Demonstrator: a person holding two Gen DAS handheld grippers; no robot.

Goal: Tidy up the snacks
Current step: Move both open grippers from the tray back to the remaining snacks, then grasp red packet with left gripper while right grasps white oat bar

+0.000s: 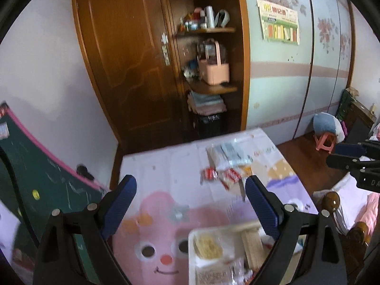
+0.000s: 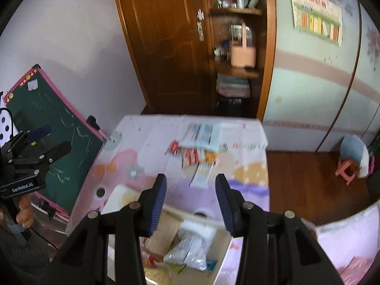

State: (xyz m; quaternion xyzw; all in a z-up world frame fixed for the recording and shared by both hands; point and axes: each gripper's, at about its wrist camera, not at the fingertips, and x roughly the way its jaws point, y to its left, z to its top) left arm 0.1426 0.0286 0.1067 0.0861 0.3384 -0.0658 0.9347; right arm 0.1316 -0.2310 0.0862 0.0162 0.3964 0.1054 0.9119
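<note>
Snack packets (image 2: 199, 149) are lying mid-table, the longest one running away from me toward the wardrobe; my left gripper (image 1: 191, 204) and right gripper (image 2: 191, 201) are hanging above the white bin (image 2: 223, 256) — both spread, gripping nothing.

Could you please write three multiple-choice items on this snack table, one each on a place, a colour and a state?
1. Where do the loose snack packets lie?
A. far part of the table
B. on the floor
C. on the stool

2. What colour is the basket on the cupboard shelf?
A. green
B. pink
C. black

3. How does the left claw stand?
A. shut on a packet
B. open, empty
C. shut, empty

Answers: 1 A, packets beyond the white box; 2 B, plainly pink; 3 B, wide gap, nothing between.
</note>
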